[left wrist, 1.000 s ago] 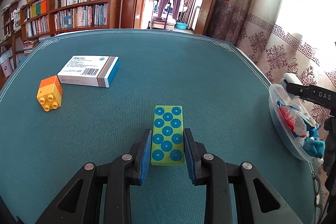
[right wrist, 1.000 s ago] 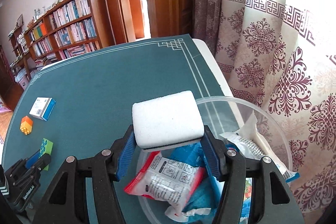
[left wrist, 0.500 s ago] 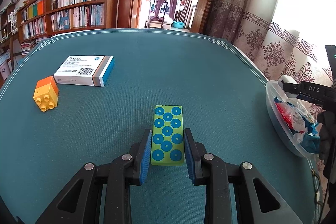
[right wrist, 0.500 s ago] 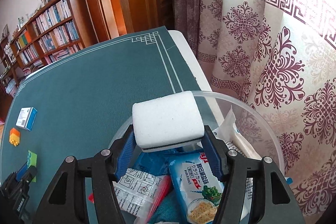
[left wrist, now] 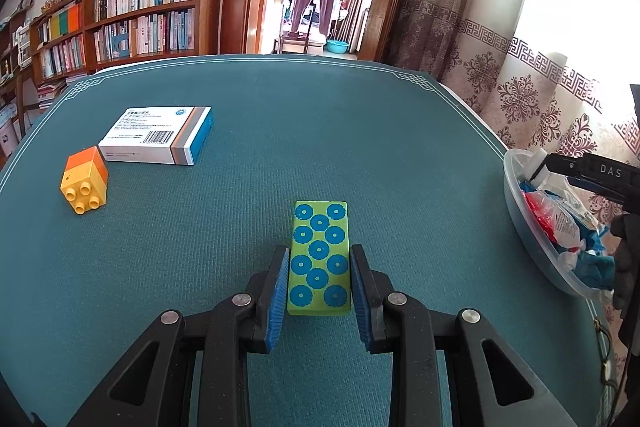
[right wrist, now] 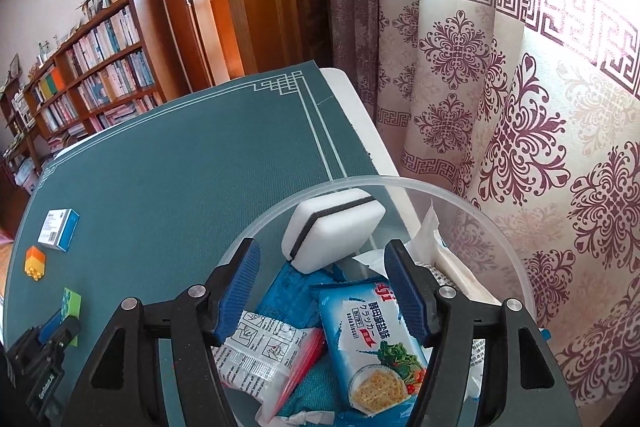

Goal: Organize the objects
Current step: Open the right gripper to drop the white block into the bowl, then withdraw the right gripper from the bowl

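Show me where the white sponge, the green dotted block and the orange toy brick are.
white sponge (right wrist: pixel 336 223), right wrist view, on its top white face.
green dotted block (left wrist: pixel 319 259), left wrist view, middle of its dotted top.
orange toy brick (left wrist: pixel 85 175), left wrist view, on its orange upper side.

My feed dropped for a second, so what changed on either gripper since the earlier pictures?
The right gripper opened and let go of the white sponge, which now lies in the clear bowl on the snack packets. The left gripper stayed put, its fingers either side of the green block. The orange brick and medicine box have not moved.
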`<state>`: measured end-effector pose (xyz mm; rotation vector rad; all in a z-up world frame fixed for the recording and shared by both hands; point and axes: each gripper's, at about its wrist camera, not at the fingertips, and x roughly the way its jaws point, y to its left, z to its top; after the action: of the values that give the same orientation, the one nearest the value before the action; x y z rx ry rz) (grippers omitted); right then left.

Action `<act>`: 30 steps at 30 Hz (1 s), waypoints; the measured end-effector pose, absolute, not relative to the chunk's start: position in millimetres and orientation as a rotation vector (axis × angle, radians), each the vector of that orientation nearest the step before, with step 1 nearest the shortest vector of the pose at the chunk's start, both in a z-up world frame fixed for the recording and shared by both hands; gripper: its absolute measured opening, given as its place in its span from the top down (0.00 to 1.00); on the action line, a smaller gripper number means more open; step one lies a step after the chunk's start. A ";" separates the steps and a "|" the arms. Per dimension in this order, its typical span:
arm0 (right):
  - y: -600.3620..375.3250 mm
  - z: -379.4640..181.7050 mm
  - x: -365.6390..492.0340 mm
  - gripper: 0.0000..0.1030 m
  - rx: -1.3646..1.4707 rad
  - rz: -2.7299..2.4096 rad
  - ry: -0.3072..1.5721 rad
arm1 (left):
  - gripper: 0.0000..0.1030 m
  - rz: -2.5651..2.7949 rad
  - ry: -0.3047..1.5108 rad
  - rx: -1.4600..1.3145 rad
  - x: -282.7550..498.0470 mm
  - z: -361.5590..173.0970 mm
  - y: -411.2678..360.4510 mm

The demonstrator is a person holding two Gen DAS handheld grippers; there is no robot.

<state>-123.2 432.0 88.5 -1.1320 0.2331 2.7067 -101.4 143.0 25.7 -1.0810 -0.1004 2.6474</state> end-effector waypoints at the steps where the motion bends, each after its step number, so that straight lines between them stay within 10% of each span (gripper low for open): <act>1: 430.8 88.4 -119.5 0.36 -1.125 2.712 0.228 | 0.70 2.647 -0.100 -1.078 -101.1 26.0 143.2; 30: 412.2 84.6 25.4 0.36 -1.007 2.874 0.279 | 0.70 2.555 -0.072 -1.103 -88.4 39.6 178.6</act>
<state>25.4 412.2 84.6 -1.0067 0.2794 2.8744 -88.4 178.6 39.6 -1.1031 -0.0721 2.5549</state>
